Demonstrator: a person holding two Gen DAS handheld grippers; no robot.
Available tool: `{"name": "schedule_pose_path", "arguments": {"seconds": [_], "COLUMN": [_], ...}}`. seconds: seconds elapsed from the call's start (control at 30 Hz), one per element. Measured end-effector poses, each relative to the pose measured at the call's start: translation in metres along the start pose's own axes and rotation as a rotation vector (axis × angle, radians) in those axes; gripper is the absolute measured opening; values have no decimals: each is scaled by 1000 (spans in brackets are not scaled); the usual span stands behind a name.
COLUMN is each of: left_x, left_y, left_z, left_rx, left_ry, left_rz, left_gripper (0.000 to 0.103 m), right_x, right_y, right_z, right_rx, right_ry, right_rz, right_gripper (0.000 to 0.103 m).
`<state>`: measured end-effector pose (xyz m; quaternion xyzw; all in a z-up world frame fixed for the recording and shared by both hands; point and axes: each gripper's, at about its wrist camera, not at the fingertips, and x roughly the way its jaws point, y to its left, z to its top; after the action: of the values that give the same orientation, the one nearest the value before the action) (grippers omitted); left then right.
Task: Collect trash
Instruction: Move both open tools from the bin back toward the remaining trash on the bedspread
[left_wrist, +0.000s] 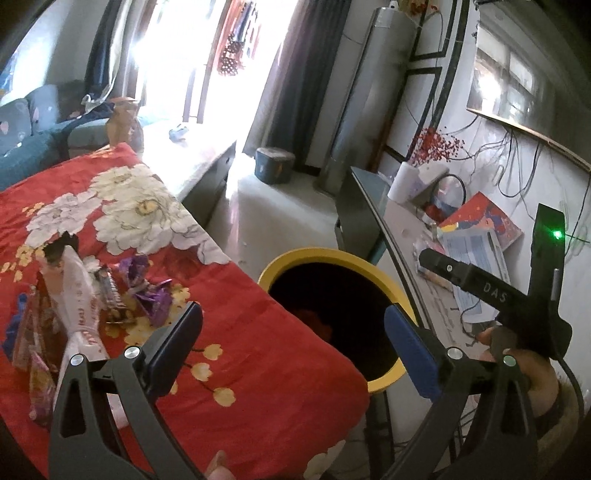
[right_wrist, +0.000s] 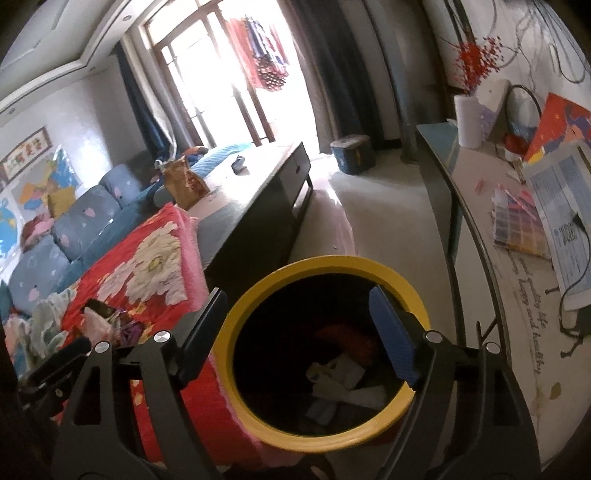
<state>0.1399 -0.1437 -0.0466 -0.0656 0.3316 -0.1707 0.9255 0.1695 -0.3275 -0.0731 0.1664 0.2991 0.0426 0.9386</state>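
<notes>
Right gripper (right_wrist: 295, 332) wide open, empty, over yellow-rimmed trash bin (right_wrist: 369, 266); left gripper (left_wrist: 291, 343) also spread, empty; wrapper pile (left_wrist: 77, 295) on red floral blanket (left_wrist: 258, 369) at 9 o'clock of bin; approach low, pinch one wrapper.

Wide-open left tongs (left_wrist: 293, 345) hover between wrappers (left_wrist: 110, 291) and yellow bin (left_wrist: 384, 267).

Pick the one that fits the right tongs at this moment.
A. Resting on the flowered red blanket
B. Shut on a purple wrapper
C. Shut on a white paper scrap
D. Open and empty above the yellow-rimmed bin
D: the right tongs stand spread with nothing between the fingers, over the mouth of the yellow-rimmed bin, where white paper scraps already lie; the purple wrapper sits on the red blanket.
</notes>
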Motion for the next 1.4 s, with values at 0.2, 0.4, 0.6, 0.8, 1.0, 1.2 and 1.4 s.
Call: {"name": "schedule_pose_path", "arguments": {"seconds": [0.2,0.4,0.6,0.8,1.0,1.2,1.4], "left_x": [-13,-27,-41,-55,-65,-76,-84], "left_y": [9,19,29,44,60,77,93], "left_z": [4,9,12,12,12,11,9], "left_rx": [-27,-45,-62,-82,-110,-140,-168], "left_ry": [-32,-70,-101,-128,-150,-168,-178], "left_rz": [17,36,63,97,126,163,188], "left_gripper": [96,96,96,96,96,96,96], "right_x": [-5,-12,-19,-23,-24,-26,-27], "right_y": [19,40,57,74,91,108,124], "right_z": [-1,-2,-4,-7,-13,-18,-25], "right_rx": [-46,-89,-119,-150,-188,-223,-259], "right_ry": [-10,-26,-37,-42,-27,-19,-6], "right_rz": [22,59,91,120,147,173,202], "right_gripper": [75,79,79,79,79,80,82]}}
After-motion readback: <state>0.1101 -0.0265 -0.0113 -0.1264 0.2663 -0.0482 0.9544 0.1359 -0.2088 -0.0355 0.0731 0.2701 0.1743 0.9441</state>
